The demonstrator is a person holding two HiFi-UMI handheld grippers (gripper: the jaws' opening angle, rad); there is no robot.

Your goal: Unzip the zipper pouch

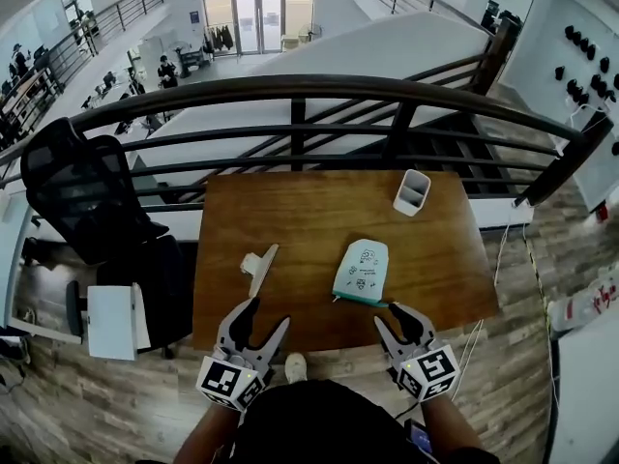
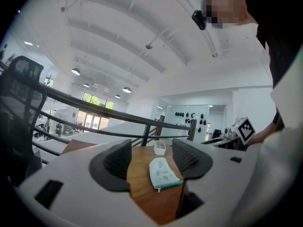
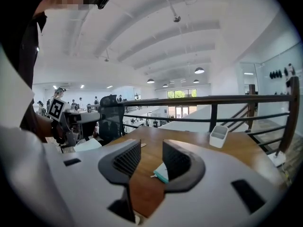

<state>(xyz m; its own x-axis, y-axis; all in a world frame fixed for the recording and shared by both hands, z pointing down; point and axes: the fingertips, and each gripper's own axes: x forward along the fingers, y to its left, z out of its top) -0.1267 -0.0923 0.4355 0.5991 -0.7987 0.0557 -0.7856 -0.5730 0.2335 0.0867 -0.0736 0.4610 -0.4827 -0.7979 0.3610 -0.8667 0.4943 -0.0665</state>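
We are still at the approach. The pouch (image 1: 362,269) lies on the desk (image 1: 290,211), seemingly zipped. The left gripper (image 1: 269,313) and right gripper (image 1: 392,315) hover near it, fingers apart and empty. Next, we judge, one pins the pouch while the other takes the pull (image 2: 157,188).

Looks steeply down on the tabletop (image 1: 290,211) from the head and low across it from the left hand-held gripper (image 1: 269,313) and right hand-held gripper (image 1: 387,313), sharing the zipper pouch (image 1: 362,271).

Open-plan office mezzanine: railing (image 1: 290,90), mesh office chair (image 1: 82,191), staffed desks (image 1: 29,90) below.
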